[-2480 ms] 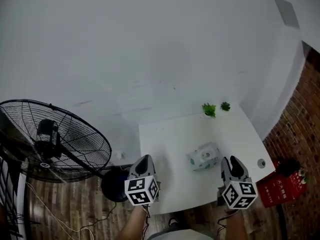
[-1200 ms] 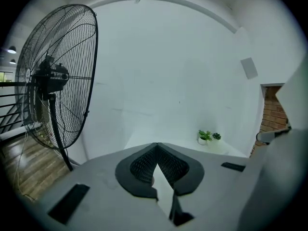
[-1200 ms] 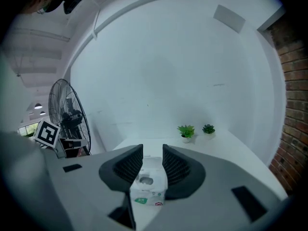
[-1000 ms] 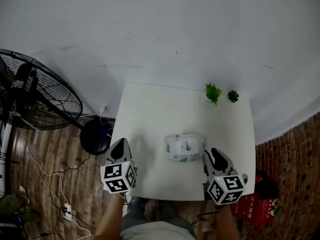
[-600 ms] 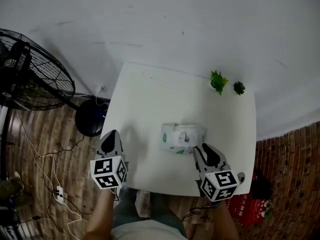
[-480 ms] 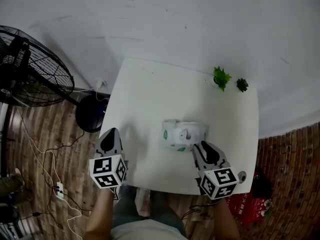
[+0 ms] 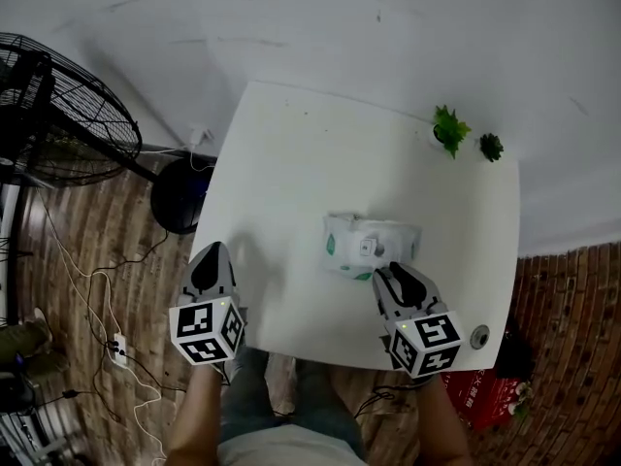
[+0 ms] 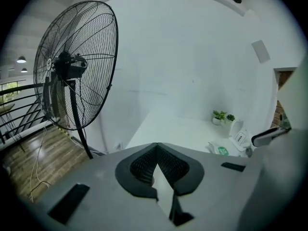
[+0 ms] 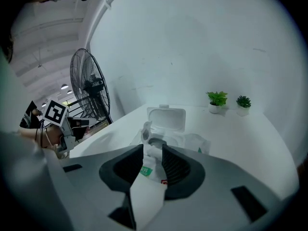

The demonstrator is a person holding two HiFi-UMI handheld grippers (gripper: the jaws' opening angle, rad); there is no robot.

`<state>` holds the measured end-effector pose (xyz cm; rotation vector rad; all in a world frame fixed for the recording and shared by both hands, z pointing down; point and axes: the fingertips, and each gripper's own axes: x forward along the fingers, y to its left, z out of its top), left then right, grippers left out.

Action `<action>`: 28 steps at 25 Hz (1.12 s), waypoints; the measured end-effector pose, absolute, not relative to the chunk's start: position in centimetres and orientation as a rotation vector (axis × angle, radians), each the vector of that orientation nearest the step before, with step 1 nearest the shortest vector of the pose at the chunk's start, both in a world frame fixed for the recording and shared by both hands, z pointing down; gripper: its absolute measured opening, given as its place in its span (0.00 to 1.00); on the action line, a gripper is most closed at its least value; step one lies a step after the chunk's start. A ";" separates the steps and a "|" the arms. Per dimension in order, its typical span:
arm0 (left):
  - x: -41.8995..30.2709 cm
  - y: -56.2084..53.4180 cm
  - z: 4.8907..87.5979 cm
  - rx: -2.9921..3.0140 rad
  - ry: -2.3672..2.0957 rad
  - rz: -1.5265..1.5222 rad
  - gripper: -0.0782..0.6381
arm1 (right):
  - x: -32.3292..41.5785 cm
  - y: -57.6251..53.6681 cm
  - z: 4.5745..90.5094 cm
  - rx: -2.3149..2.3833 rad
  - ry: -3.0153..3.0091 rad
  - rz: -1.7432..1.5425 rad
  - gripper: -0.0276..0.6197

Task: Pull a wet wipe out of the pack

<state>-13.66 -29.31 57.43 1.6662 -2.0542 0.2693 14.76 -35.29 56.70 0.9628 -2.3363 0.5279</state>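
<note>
**Tabletop** point(image 7: 291, 183): one, white, with straight edges.

**Pack** point(image 7: 372, 246): one, white with green print. It lies flat a little to your right of the tabletop's middle. Its one lid point(image 9: 166, 118) stands open and upright. One tuft of wipe point(image 9: 146, 129) pokes up from the opening.

**Grippers**: two, one in each of your hands.
- **Right gripper** point(image 7: 393, 272): your claw is spread part-way. Its tips are at the pack's near end, which shows between the two pads in the right gripper view point(image 9: 153, 148).
- **Left gripper** point(image 7: 212, 252): your claw is pressed together at the tips, with nothing between them point(image 8: 156, 146). It hangs over the tabletop's near left edge, well apart from the pack.

**Plants** point(image 7: 449, 129): two, small, green and potted. They stand side by side at the far right corner, the darker plant point(image 7: 491, 147) nearer the edge.

**Round object** point(image 7: 479, 336): one, small and grey, at the near right corner.

**Fan** point(image 7: 49, 105): one, black, with a wire cage. It stands on the wooden floor point(image 7: 107, 250) to your left of the tabletop.
</note>
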 end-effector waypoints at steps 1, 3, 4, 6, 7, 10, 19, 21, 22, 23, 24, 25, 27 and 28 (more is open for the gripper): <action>-13.8 -29.2 57.6 1.661 -2.056 0.271 0.11 | 14.7 -35.3 57.0 0.959 -2.334 0.530 0.23; -13.9 -28.9 57.8 1.652 -2.059 0.274 0.11 | 14.5 -35.3 57.4 0.952 -2.331 0.532 0.23; -14.0 -28.8 57.9 1.648 -2.060 0.276 0.11 | 14.4 -35.2 57.5 0.950 -2.330 0.532 0.23; -14.1 -28.6 58.1 1.641 -2.061 0.279 0.11 | 14.3 -35.3 57.8 0.946 -2.329 0.533 0.23; -14.1 -28.5 58.2 1.638 -2.061 0.281 0.11 | 14.2 -35.3 58.0 0.945 -2.328 0.533 0.23; -14.2 -28.4 58.5 1.631 -2.061 0.286 0.11 | 14.1 -35.4 58.2 0.943 -2.328 0.535 0.23; -13.6 -28.9 58.5 1.638 -2.050 0.284 0.11 | 14.2 -35.6 58.2 0.955 -2.313 0.530 0.20; -13.4 -29.0 58.5 1.643 -2.046 0.284 0.11 | 14.2 -35.6 58.3 0.957 -2.305 0.524 0.20; -13.4 -29.1 58.5 1.645 -2.044 0.284 0.11 | 14.1 -35.6 58.3 0.959 -2.301 0.523 0.19; -13.3 -29.1 58.5 1.647 -2.042 0.283 0.11 | 14.2 -35.6 58.3 0.961 -2.297 0.523 0.19; -13.3 -29.1 58.4 1.648 -2.041 0.284 0.11 | 14.2 -35.6 58.3 0.964 -2.293 0.523 0.18; -13.3 -29.1 58.4 1.649 -2.041 0.285 0.11 | 14.2 -35.6 58.3 0.967 -2.289 0.523 0.17; -13.3 -29.1 58.4 1.650 -2.040 0.289 0.11 | 14.2 -35.7 58.4 0.974 -2.281 0.523 0.15; -13.4 -29.1 58.3 1.650 -2.041 0.289 0.11 | 14.1 -35.7 58.4 0.977 -2.278 0.522 0.15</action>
